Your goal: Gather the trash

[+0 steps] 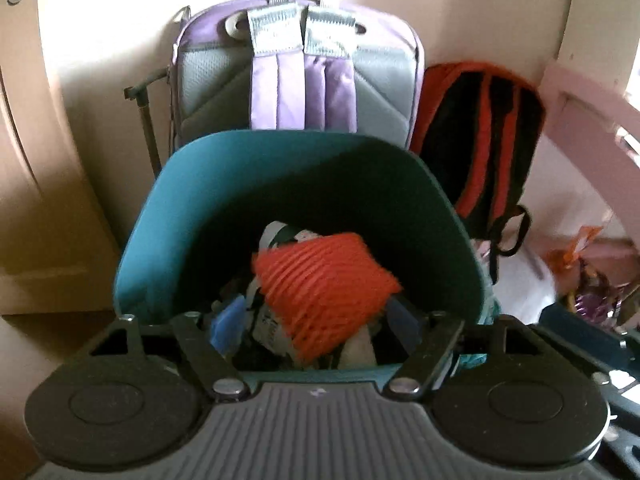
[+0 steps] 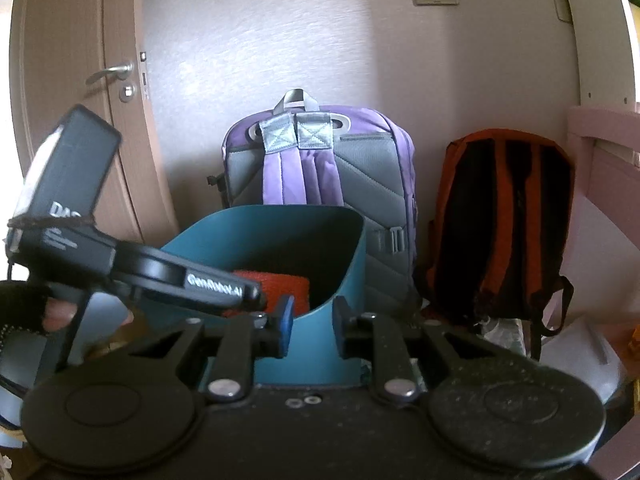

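A teal trash bin (image 1: 192,216) stands on the floor, holding mixed scraps. An orange ribbed net piece (image 1: 328,280) lies on top of them, blurred. My left gripper (image 1: 316,344) hovers over the bin's near rim, jaws wide open and empty. In the right wrist view the bin (image 2: 320,344) is close in front, with the orange piece (image 2: 280,284) inside. My right gripper (image 2: 312,330) has its fingers on either side of the bin's near wall; the gap looks wider than the wall. The left gripper's body (image 2: 176,276) reaches over the bin from the left.
A purple and grey backpack (image 1: 304,76) and an orange and black backpack (image 1: 476,140) lean on the wall behind the bin. A door (image 2: 76,100) stands at the left. Pink furniture (image 2: 604,184) and bags with wrappers (image 1: 592,280) are at the right.
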